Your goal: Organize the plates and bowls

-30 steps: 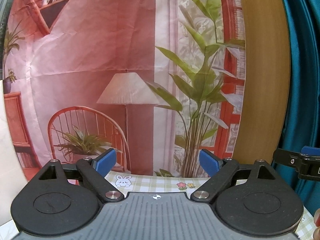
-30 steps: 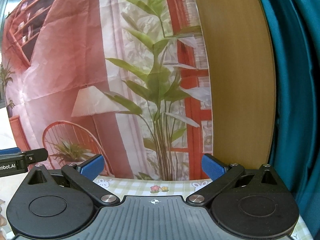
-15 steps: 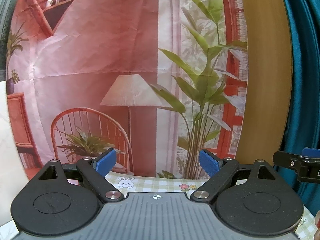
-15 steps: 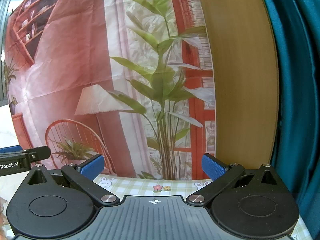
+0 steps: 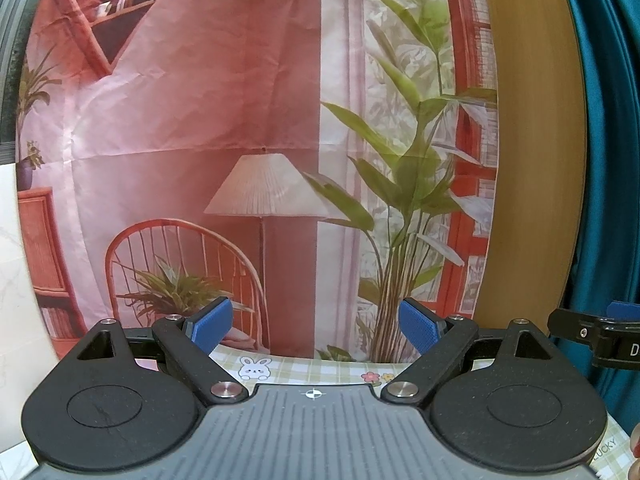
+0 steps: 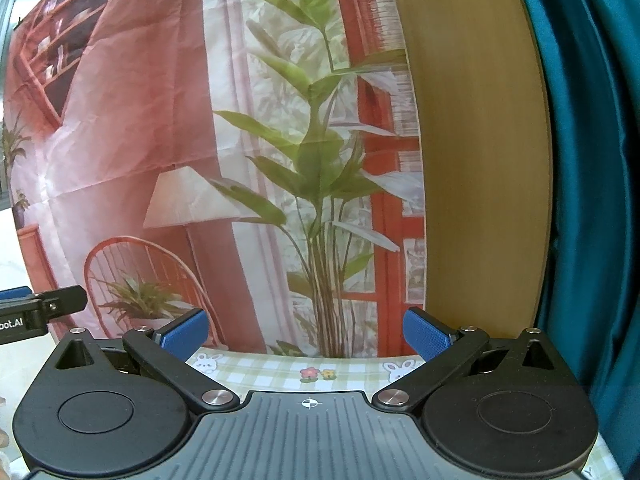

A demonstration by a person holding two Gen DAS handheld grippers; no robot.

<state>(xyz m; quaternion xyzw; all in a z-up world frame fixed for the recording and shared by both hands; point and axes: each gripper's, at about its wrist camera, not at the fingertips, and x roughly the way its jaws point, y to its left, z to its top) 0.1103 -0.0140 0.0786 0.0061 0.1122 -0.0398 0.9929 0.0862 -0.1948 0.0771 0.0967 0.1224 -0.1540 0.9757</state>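
Left gripper (image 5: 314,326) spread wide, empty. Right gripper (image 6: 306,334) spread wide, empty. Two grippers, one checked tablecloth (image 6: 280,372) at lower centre, one printed backdrop (image 5: 224,120) behind.

The printed fabric backdrop with lamp, chair and plant (image 5: 256,128) has shifted slightly toward 3 o'clock in both wrist views. The vertical wooden panel (image 6: 476,152) has shifted the same way.

left wrist, right wrist: side by side | face printed backdrop (image 5: 200,120) | share tablecloth (image 6: 280,368)
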